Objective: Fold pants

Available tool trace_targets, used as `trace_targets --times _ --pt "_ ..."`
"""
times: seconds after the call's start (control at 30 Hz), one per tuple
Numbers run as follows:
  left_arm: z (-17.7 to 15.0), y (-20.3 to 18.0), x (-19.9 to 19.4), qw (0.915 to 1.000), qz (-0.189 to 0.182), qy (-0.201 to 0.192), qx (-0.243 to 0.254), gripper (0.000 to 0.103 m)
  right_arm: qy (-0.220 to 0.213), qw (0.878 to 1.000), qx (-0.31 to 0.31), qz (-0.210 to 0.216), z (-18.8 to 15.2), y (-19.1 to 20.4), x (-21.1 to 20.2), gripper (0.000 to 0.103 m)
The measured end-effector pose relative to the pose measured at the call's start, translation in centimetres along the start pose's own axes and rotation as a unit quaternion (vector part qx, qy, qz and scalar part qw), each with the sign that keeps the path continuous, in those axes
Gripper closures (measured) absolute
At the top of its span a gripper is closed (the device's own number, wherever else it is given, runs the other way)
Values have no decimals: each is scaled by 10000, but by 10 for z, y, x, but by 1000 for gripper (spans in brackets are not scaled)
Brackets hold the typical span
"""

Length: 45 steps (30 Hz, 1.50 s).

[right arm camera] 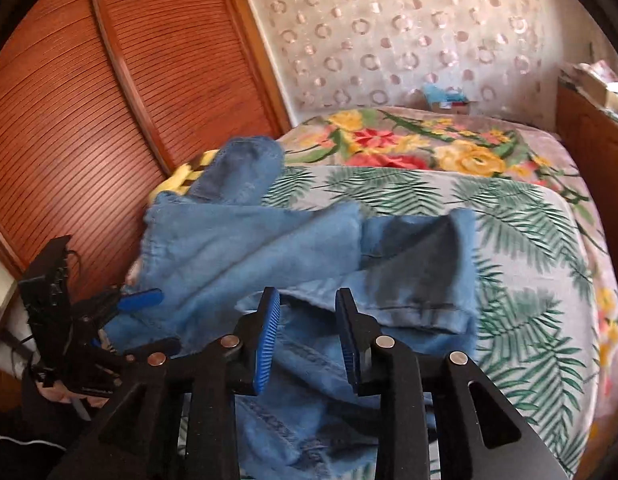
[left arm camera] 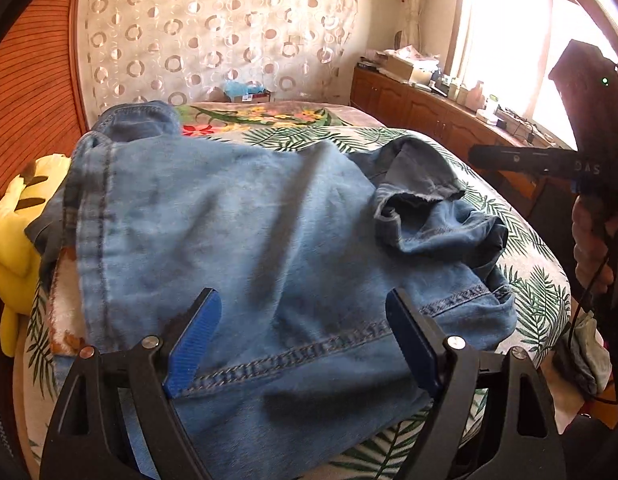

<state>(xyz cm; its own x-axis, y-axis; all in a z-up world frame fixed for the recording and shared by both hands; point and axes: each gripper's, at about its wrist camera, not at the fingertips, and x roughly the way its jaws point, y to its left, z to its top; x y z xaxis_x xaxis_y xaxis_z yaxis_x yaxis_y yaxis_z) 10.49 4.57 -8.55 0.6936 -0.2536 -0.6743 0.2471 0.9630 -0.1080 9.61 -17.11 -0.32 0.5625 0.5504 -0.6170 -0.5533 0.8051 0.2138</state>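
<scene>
The bed fills both views, leaf-print cover in front, flowered blanket behind it. On the bed, the jeans sprawl across the leaf print, one leg reaching back toward the slatted wardrobe, a crumpled cuff bunched on the window side of the jeans. A yellow plush pokes out from under the jeans on the wardrobe side.

Left hand-held gripper hovers just over the near edge of the jeans, jaws spread wide, nothing between the pads but denim lying flat below; it grips nothing. Right hand-held gripper sits over the jeans too, above a stitched seam, jaws parted a little; the pads press on nothing. In the left view the right hand-held gripper hangs off the window side of the jeans, well apart from them, with a hand on its grip.

Writing: pale letters on that black body, too small and turned to read.

Beyond the jeans, at the far end of the bed, an open cardboard box holds something light blue. A cabinet under the window carries clutter.
</scene>
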Motion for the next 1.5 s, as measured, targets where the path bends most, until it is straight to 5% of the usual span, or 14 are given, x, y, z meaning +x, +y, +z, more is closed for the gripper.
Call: trace_targets --times 0.3,0.43,0.73,0.8,0.83,0.93,1.17,1.5 --pt "30 -23 24 9993 -181 -7 315 18 -32 9954 138 -952 2 -18 5 62" --pt "43 -37 33 9983 -267 -32 508 20 62 9942 278 -1041 5 -27 14 61" --pt "51 -56 73 9944 -241 528 885 55 494 9913 510 -1109 13 -36 50 61" --pt "50 -58 72 9943 -269 534 880 67 510 9929 451 -975 16 -39 52 84" --pt "50 -59 68 9945 -322 493 862 82 394 9940 293 -975 16 -34 48 97" --pt "52 -72 49 9930 -541 279 1011 93 -81 9939 45 -1097 19 -27 29 98" --pt "73 -91 -12 9899 -869 -235 1094 93 -598 9946 -167 -835 52 -5 -22 99" --pt "77 -70 -104 9853 -734 -1008 1164 94 -1082 9924 -535 -250 118 42 -67 99"
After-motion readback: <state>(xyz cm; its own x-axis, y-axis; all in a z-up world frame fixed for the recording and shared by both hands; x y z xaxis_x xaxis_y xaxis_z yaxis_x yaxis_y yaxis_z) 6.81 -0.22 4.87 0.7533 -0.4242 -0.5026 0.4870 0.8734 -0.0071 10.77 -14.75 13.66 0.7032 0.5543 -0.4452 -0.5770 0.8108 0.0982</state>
